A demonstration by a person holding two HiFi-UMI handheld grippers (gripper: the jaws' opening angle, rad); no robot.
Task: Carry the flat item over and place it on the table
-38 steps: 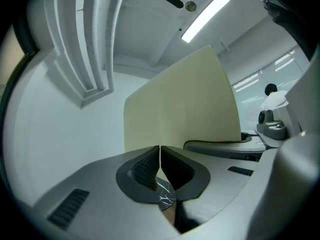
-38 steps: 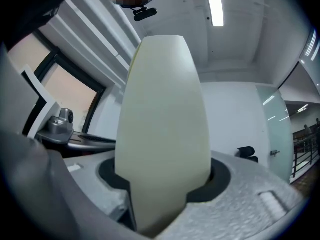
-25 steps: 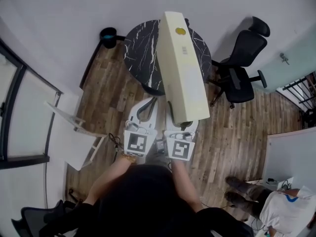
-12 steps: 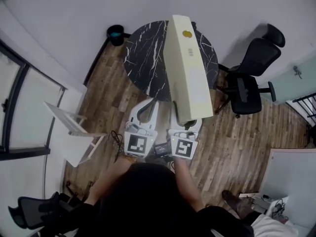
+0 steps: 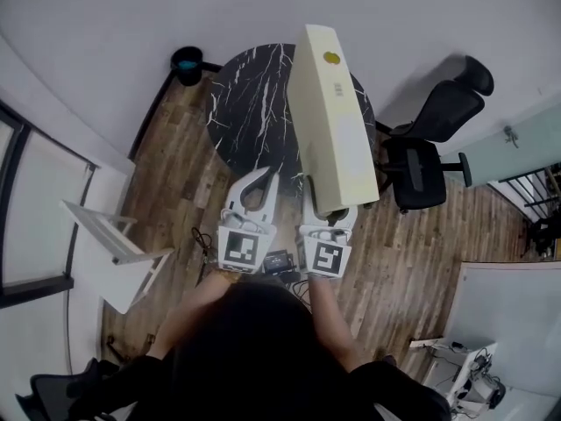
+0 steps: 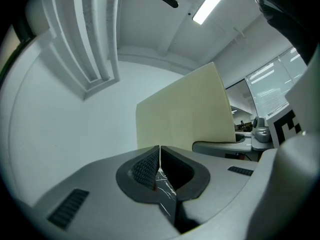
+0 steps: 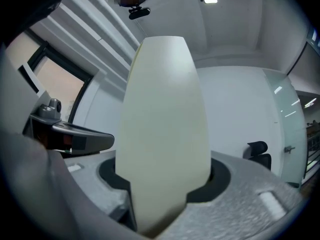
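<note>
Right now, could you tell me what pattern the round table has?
The table is black with white veins; head view shows it best.

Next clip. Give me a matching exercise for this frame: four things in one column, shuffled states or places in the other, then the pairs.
Things
1. left gripper
2. right gripper
3. cream flat box
4. black office chair

States or places
A. on the floor, right of the round marble table
B. jaws shut, nothing between them
C. held out forward, overlapping the table in the head view
D. jaws clamped on the box's near end

Pairs: 1-B, 2-D, 3-C, 4-A
</note>
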